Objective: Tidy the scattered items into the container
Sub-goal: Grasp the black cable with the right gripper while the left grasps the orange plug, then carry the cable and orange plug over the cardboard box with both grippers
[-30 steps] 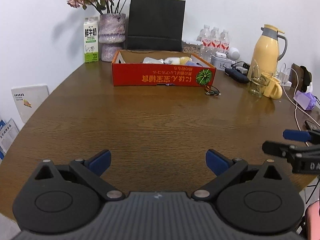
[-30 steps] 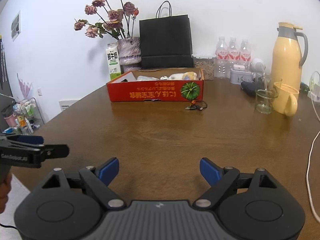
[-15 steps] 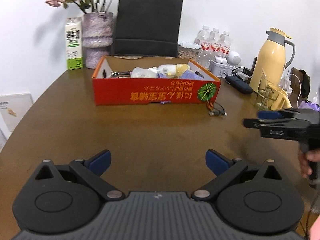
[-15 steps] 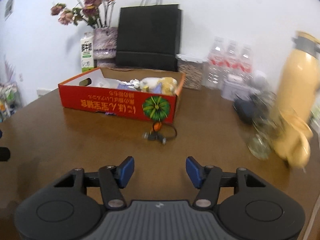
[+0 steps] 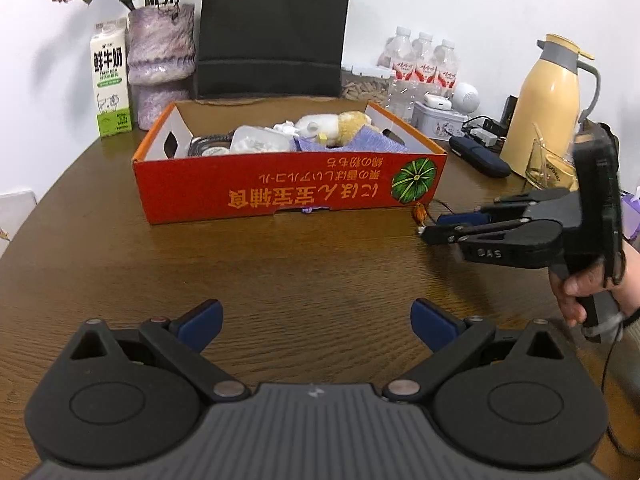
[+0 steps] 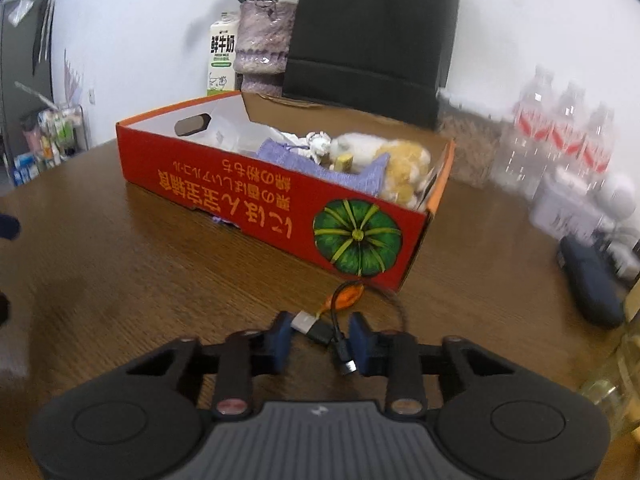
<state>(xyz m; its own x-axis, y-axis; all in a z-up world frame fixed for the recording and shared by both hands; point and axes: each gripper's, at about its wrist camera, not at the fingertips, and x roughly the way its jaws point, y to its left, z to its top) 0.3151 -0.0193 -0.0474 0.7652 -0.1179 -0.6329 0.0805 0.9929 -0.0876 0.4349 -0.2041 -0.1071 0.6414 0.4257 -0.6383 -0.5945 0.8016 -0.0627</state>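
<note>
A red cardboard box [image 5: 288, 192] [image 6: 260, 208] stands on the brown table, holding a plush toy, purple cloth and other items. A short black cable [image 6: 322, 332] with an orange tag [image 6: 348, 296] and a white plug lies at the box's near right corner. My right gripper [image 6: 320, 336] [image 5: 430, 234] is low on the table; its jaws are closing and the blue pads touch the cable's plugs on both sides. In the left wrist view a hand holds that gripper at the right. My left gripper [image 5: 316, 320] hangs open over bare table in front of the box, with nothing between its fingers.
Behind the box stand a milk carton [image 5: 110, 84], a purple vase [image 5: 160, 60] and a black paper bag [image 5: 272, 28]. At the right are water bottles [image 5: 420, 68], a dark case [image 6: 592, 280], a glass [image 5: 548, 168] and a yellow jug [image 5: 548, 100].
The right gripper has come forward and down to the cable at the box corner, and its jaws have narrowed around it. The left gripper has drawn nearer the box and stays open.
</note>
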